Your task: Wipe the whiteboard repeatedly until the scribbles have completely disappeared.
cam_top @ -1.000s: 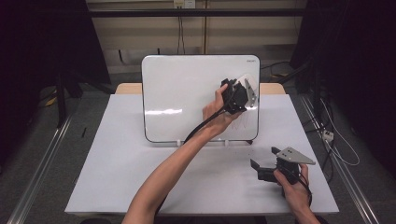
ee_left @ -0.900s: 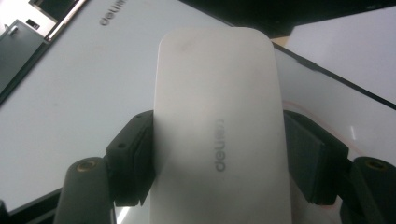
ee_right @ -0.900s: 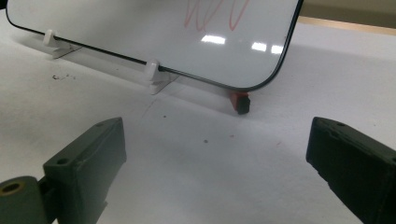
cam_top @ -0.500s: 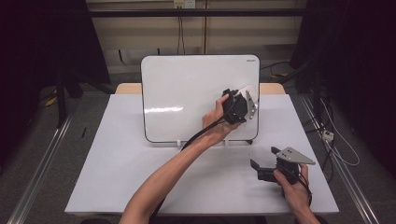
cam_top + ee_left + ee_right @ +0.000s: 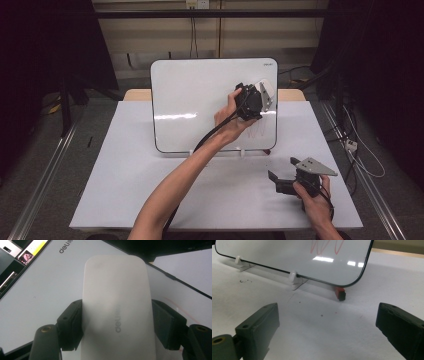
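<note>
A white whiteboard [image 5: 200,100] stands tilted on the table, with a red scribble [image 5: 255,134] near its lower right corner. My left gripper [image 5: 251,103] is held up against the board's right side, just above the scribble. In the left gripper view it [image 5: 116,323] is shut on a white eraser [image 5: 116,302], which faces the board [image 5: 37,290]. My right gripper [image 5: 281,183] rests low on the table at the front right. Its jaws [image 5: 329,332] stand wide open with nothing between them, facing the scribble [image 5: 327,246].
White clip feet [image 5: 294,278] hold the board's lower edge. A small red and black piece [image 5: 340,293] lies under the board's right corner. The white table top [image 5: 125,180] stretches to the left and front. Cables [image 5: 360,150] lie on the floor at the right.
My left gripper with the eraser dipped lower on the board half a second ago and has since come back up slightly. The right gripper has stayed still.
</note>
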Demonstrator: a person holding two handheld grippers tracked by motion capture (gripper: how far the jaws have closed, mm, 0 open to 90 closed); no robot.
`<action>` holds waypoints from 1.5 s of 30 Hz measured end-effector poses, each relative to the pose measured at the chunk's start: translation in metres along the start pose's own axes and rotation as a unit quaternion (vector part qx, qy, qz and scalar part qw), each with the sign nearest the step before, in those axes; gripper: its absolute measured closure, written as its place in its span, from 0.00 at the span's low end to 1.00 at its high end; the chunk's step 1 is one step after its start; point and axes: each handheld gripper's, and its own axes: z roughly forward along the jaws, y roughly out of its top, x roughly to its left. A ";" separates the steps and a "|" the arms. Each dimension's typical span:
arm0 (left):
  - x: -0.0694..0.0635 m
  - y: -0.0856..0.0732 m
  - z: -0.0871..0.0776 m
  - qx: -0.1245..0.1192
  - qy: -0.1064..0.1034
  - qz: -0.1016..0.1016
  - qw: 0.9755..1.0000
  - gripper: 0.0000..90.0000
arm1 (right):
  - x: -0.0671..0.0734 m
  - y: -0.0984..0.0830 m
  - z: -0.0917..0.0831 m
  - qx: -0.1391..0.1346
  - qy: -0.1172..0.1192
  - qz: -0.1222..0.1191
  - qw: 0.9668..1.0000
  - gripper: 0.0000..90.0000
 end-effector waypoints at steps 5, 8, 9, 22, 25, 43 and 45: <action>-0.007 -0.008 -0.001 -0.012 -0.002 -0.002 1.000 0.34 | 0.001 0.000 0.000 0.000 0.000 -0.001 1.000 0.05; -0.014 -0.010 -0.002 -0.011 -0.007 0.006 1.000 0.34 | 0.000 0.000 0.000 0.000 -0.001 -0.002 1.000 0.05; -0.015 -0.011 -0.002 -0.010 -0.010 0.010 1.000 0.34 | 0.000 0.000 0.001 0.000 -0.001 -0.001 1.000 0.05; -0.050 -0.026 -0.012 -0.014 -0.034 0.042 0.998 0.34 | 0.001 0.000 0.001 0.000 -0.001 -0.003 1.000 0.05; -0.047 -0.025 -0.012 -0.012 -0.042 0.034 0.998 0.34 | 0.002 0.000 0.002 0.000 0.001 -0.006 1.000 0.05; -0.006 -0.022 -0.012 -0.008 -0.013 0.004 1.000 0.34 | 0.001 0.000 0.000 0.000 0.002 -0.003 1.000 0.05; -0.010 -0.024 -0.013 -0.009 -0.010 0.000 1.000 0.34 | 0.000 -0.001 0.000 0.001 0.000 -0.001 1.000 0.05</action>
